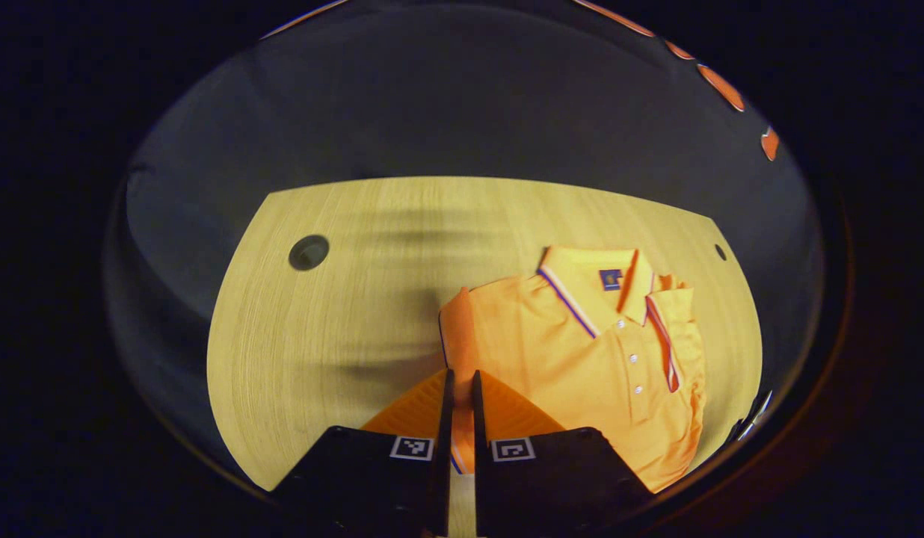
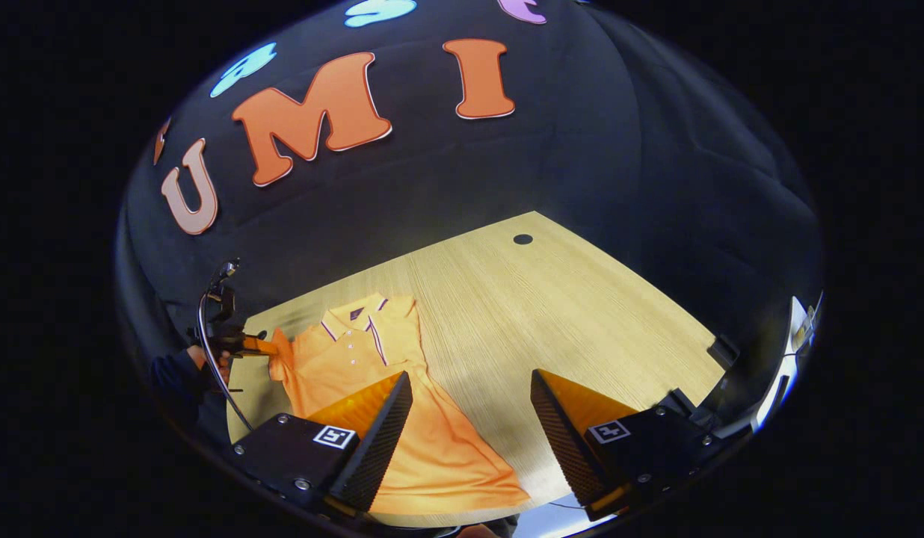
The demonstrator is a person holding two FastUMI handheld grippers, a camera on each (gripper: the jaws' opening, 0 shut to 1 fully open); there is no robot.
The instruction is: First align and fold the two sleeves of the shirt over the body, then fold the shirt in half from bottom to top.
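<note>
On the wooden table (image 2: 581,314) we see the orange polo shirt (image 2: 357,359), its sleeve (image 1: 456,329) pinched by our left gripper (image 1: 462,388), right gripper (image 2: 469,388) spread wide over the hem.

— What does the shirt (image 1: 581,351) look like?
— An orange polo (image 2: 372,373) with a striped collar (image 1: 593,288), a buttoned placket with small white buttons, and a dark label inside the neck.

— How does it lie?
— Front up on the pale wooden worktop (image 2: 522,314), collar toward the far edge, hem toward the near edge. In the right gripper view the body spreads wider toward the hem.

— And the sleeves?
— One sleeve (image 1: 456,329) is drawn up off the surface (its trimmed cuff stands on edge), pinched by the left tool (image 1: 462,388). The other (image 1: 675,299) looks folded over the body beside the placket, slightly rumpled.

— Is the hem folded?
— No, the lower half lies flat and unfolded.
</note>
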